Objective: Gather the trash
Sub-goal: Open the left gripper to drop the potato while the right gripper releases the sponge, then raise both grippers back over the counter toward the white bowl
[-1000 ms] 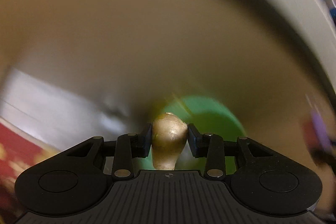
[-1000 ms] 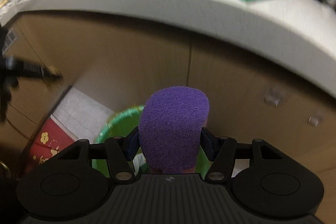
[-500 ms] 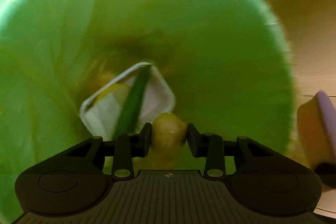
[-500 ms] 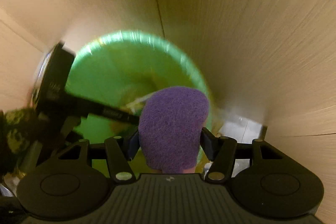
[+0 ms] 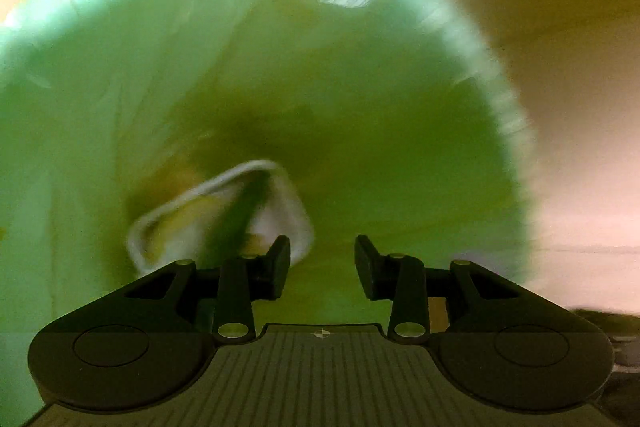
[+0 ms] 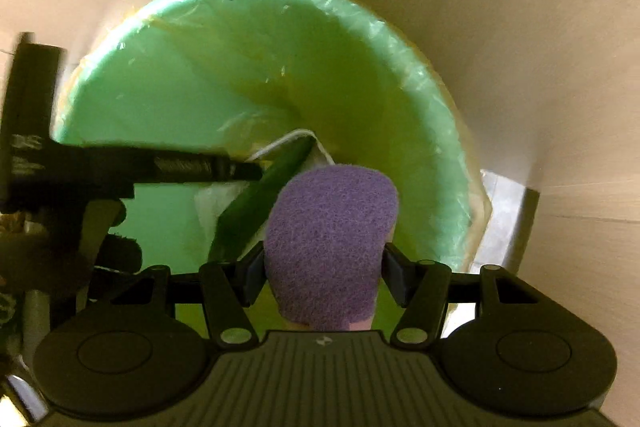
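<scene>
A bin lined with a green bag (image 5: 400, 147) fills the left wrist view and also shows in the right wrist view (image 6: 380, 75). At its bottom lies a white tray (image 5: 288, 211) with a green strip across it (image 6: 264, 195). My left gripper (image 5: 322, 267) is open and empty over the bin mouth. My right gripper (image 6: 324, 267) is shut on a purple scouring sponge (image 6: 332, 243), held above the bin's near rim. The left gripper's body (image 6: 60, 163) shows at the left of the right wrist view.
Beige wooden cabinet fronts (image 6: 500, 27) stand right behind and beside the bin. A strip of pale tiled floor (image 6: 504, 211) shows to the bin's right. The left wrist view is blurred by motion.
My left gripper has opened and the beige lump it held is gone from its jaws. Both grippers stay over the bin; the right still holds the sponge.
</scene>
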Tool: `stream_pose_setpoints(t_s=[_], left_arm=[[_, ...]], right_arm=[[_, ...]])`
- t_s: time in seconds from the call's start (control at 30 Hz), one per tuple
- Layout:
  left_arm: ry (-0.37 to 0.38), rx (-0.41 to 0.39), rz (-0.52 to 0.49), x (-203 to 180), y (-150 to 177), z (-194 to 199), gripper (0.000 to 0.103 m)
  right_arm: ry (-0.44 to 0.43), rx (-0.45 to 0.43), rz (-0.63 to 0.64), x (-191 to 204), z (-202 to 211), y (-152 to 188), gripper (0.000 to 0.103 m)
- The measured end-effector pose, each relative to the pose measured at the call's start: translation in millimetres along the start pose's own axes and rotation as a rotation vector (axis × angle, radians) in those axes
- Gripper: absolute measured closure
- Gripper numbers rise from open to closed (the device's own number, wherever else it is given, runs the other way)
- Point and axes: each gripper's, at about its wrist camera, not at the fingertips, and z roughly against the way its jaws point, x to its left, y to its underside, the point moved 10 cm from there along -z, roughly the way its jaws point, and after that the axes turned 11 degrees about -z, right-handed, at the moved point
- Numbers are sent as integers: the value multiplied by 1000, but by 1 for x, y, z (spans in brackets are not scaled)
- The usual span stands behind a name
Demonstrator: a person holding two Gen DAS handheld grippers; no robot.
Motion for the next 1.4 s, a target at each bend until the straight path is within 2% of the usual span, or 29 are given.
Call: stream_pose_setpoints(t_s=[0.1, 0.17, 0.3, 0.4, 0.5, 0.6, 0.73, 0.83, 0.9, 1.03, 1.13, 1.2, 1.3, 1.4], left_arm=[[0, -88, -41, -7, -6, 46, 63], [3, -129, -33, -5, -9, 73, 63], [-10, -211, -14, 7, -14, 119, 64], [-36, -257, 0, 20, -11, 138, 64], [-85, -285, 7, 32, 3, 155, 64], [-118, -300, 35, 47, 14, 172, 64], [-120, -328, 79, 54, 20, 186, 64], [-129, -345, 97, 51, 13, 192, 63], [-140, -369, 86, 43, 3, 200, 64], [-172, -406, 64, 29, -14, 227, 64], [-174, -425, 10, 11, -27, 252, 64], [-191, -449, -53, -5, -37, 272, 63], [-229, -493, -132, -21, -51, 304, 64], [-225, -556, -166, -35, -65, 336, 64]], right_arm=[[-51, 29, -35, 7, -14, -8, 43], [-108, 59, -77, 20, -37, -16, 43], [-159, 196, -265, 40, -116, -28, 44], [-137, 231, -400, 40, -181, -34, 44], [-94, 230, -409, 40, -232, -33, 44], [-83, 224, -392, 45, -242, -27, 41], [-132, 267, -300, 53, -205, -20, 40], [-181, 285, -212, 60, -151, -17, 40], [-199, 259, -149, 65, -108, -19, 39], [-165, 161, -17, 60, -26, -16, 39], [-142, 51, 122, 65, 41, -6, 39], [-102, -53, 254, 66, 87, -7, 40], [3, -277, 490, 76, 148, 0, 45], [125, -491, 647, 71, 206, 0, 57]])
